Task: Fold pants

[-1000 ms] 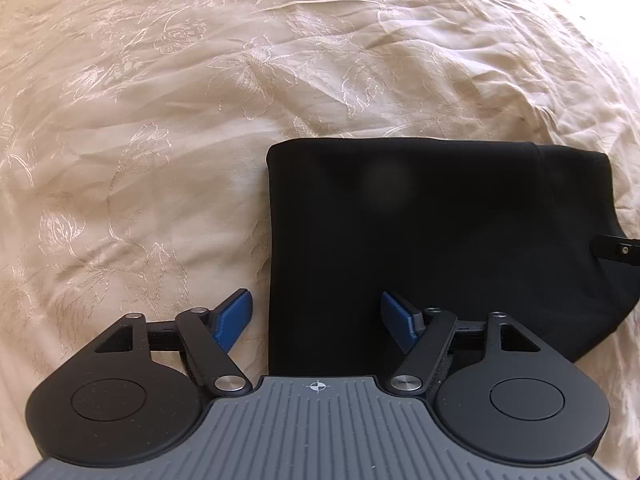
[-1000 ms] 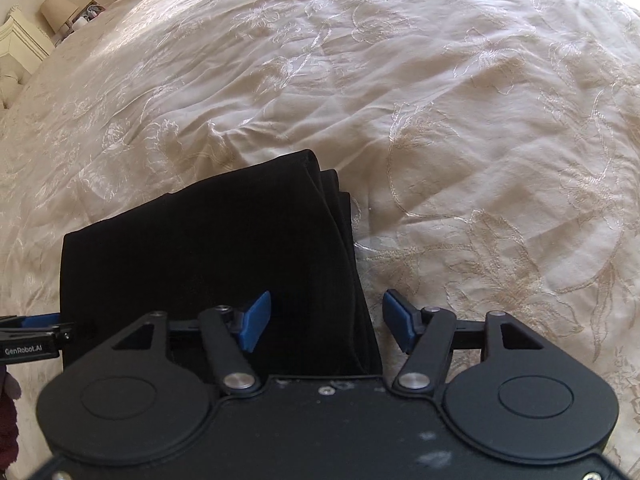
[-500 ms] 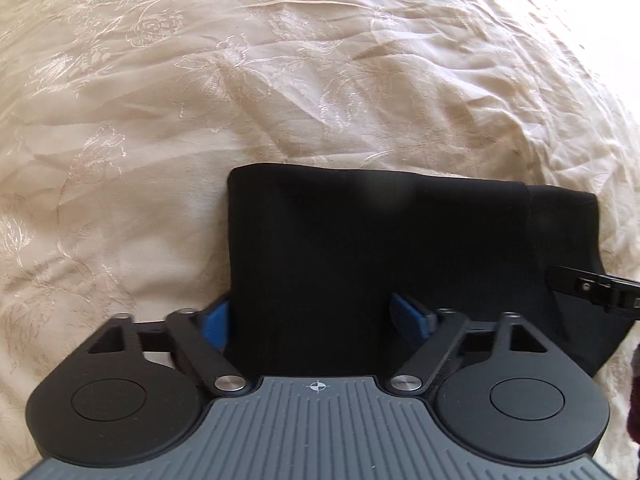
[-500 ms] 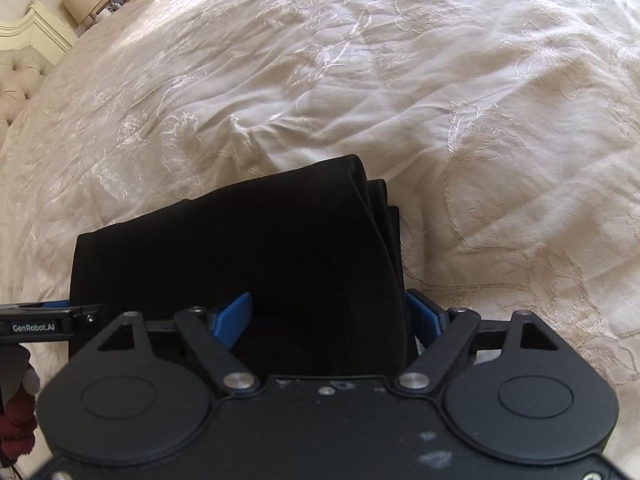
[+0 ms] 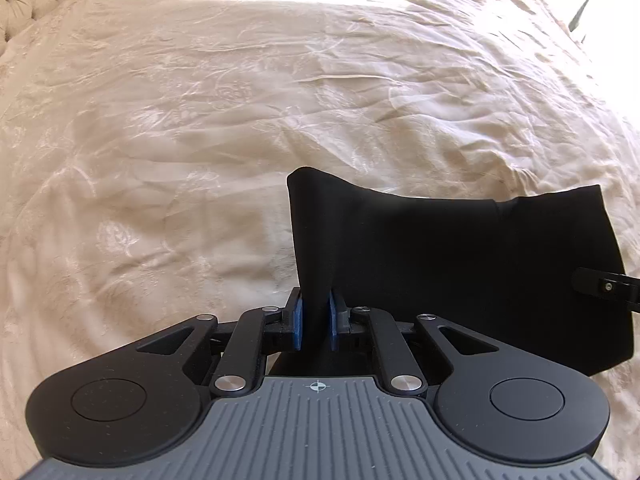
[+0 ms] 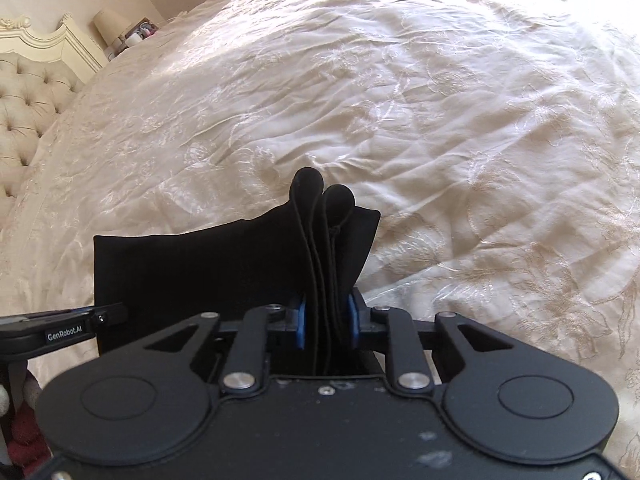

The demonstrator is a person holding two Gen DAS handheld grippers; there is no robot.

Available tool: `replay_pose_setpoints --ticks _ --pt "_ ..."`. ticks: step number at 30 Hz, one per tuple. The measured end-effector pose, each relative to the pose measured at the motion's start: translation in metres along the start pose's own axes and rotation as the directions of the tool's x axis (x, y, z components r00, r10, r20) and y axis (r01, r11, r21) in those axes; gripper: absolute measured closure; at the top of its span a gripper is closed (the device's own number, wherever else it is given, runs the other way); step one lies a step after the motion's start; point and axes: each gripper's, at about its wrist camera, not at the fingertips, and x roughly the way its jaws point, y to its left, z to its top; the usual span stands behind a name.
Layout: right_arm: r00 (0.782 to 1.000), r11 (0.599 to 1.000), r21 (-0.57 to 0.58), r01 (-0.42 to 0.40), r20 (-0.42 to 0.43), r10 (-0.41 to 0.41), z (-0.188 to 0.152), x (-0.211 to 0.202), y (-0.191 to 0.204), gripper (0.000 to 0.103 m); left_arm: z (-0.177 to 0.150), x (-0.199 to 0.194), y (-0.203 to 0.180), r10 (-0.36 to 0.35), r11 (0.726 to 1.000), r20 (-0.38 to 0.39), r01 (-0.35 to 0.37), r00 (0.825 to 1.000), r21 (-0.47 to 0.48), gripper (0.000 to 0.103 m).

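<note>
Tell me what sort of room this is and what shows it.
Most likely a bedroom. The black pants lie on a wide cream embroidered bedspread, a tufted headboard stands at its far end, and a small lamp stands beside it.

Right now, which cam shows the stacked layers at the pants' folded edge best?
The right wrist view. The right gripper is shut on the pants, and the layered edge stands facing the lens, each fold visible. The left wrist view shows only a flat black panel of the pants pinched in the left gripper; no layers are visible.
</note>
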Motion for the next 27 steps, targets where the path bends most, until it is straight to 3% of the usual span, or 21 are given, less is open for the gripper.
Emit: replay_pose_setpoints --ticks 9,20,24,27 --pt "0.992 0.993 -0.059 -0.105 -0.072 0.101 -0.017 0.018 0.089 0.082 -0.02 -0.029 0.105 0.074 0.989 0.013 -0.072 0.997 -0.126 0.092" --pt "0.956 0.951 -0.186 -0.247 -0.208 0.207 -0.047 0.086 0.285 0.082 -0.048 -0.043 0.301 0.178 0.951 -0.033 -0.181 0.983 -0.251 0.092" --pt "0.954 0.937 -0.242 -0.252 -0.224 0.199 -0.05 0.109 0.337 0.082 -0.049 -0.03 0.345 0.171 0.941 -0.056 -0.179 0.984 -0.287 0.092" --pt "0.967 0.943 -0.272 -0.19 -0.217 0.132 -0.046 0.131 0.353 0.08 -0.052 -0.011 0.365 0.143 0.935 -0.089 -0.164 0.986 -0.314 0.084"
